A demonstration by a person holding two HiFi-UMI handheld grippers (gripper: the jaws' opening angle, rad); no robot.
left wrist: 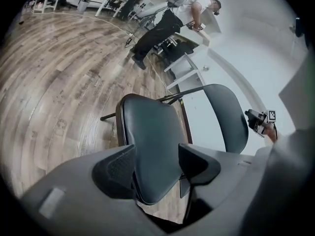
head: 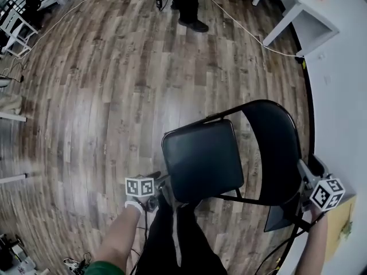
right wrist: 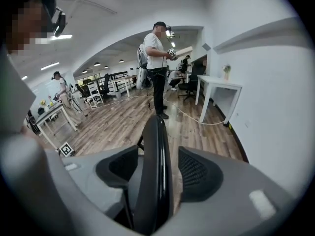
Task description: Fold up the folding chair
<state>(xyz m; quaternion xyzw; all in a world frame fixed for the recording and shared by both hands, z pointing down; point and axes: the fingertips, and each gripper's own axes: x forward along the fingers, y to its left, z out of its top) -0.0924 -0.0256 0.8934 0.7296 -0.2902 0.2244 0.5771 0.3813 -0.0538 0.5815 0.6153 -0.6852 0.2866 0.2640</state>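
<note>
Folding not begun. The folding chair (head: 229,153) stands fully open on the floor (head: 103,96).

Left gripper (left wrist: 156,168): jaws apart, the front edge of the seat (left wrist: 150,132) between them, no clamp evident.

Right gripper (right wrist: 156,173): jaws apart, the edge of the backrest (right wrist: 155,146) between them, a gap on either side.

Remaining, in my judgement: close both grips and bring seat and backrest together.

Only the head view shows the whole chair. Only the gripper views show the gaps at the pads.
</note>
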